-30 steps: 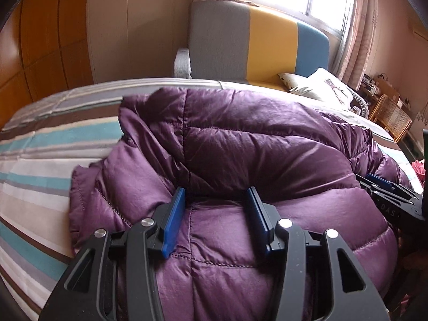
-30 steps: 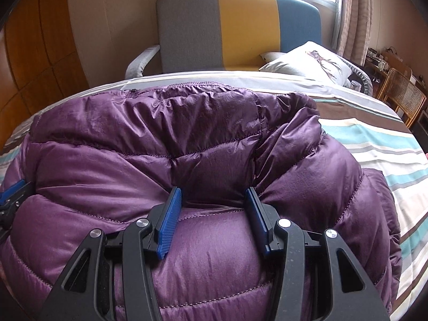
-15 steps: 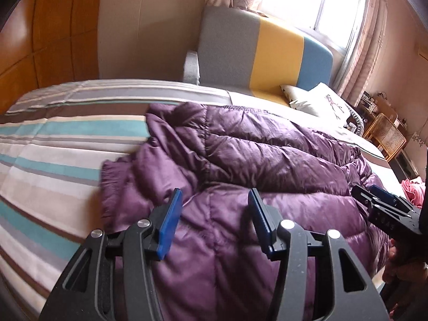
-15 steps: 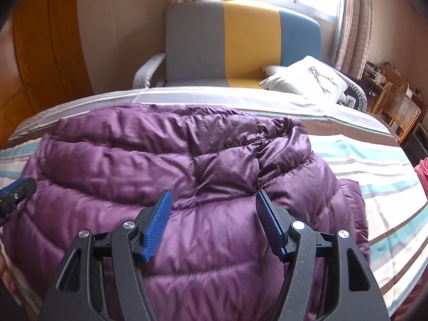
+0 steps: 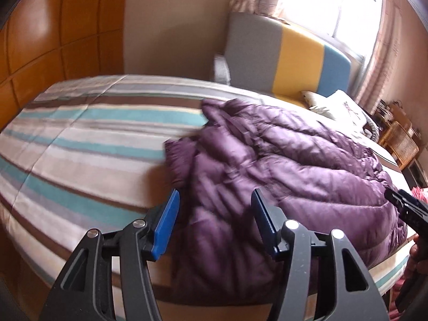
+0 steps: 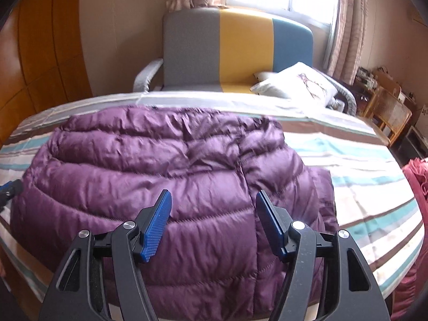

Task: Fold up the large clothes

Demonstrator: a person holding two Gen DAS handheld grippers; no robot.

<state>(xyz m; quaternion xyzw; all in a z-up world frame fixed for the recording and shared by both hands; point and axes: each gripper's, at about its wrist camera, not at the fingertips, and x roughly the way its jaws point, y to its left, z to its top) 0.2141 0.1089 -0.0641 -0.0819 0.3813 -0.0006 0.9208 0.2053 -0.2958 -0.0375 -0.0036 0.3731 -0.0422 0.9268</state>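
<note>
A purple quilted down jacket [image 5: 281,165] lies folded on the striped bed [image 5: 80,144]; it also shows in the right wrist view [image 6: 165,165]. My left gripper [image 5: 214,214] is open and empty, held above the jacket's near left edge. My right gripper [image 6: 211,214] is open and empty, above the jacket's near right part. The right gripper's tip shows at the right edge of the left wrist view [image 5: 406,208]. The left gripper's tip shows at the left edge of the right wrist view [image 6: 9,188].
A grey, yellow and blue sofa [image 6: 235,50] with a white pillow [image 6: 297,84] stands behind the bed under the window. Wooden wardrobe panels [image 5: 40,40] are at the left. A wicker chair [image 6: 388,112] is at the right. Red cloth [image 6: 417,176] lies at the bed's right edge.
Both grippers have drawn back and up from the jacket, so more of the bed shows. The jacket has settled flatter. The right jaws opened a little wider.
</note>
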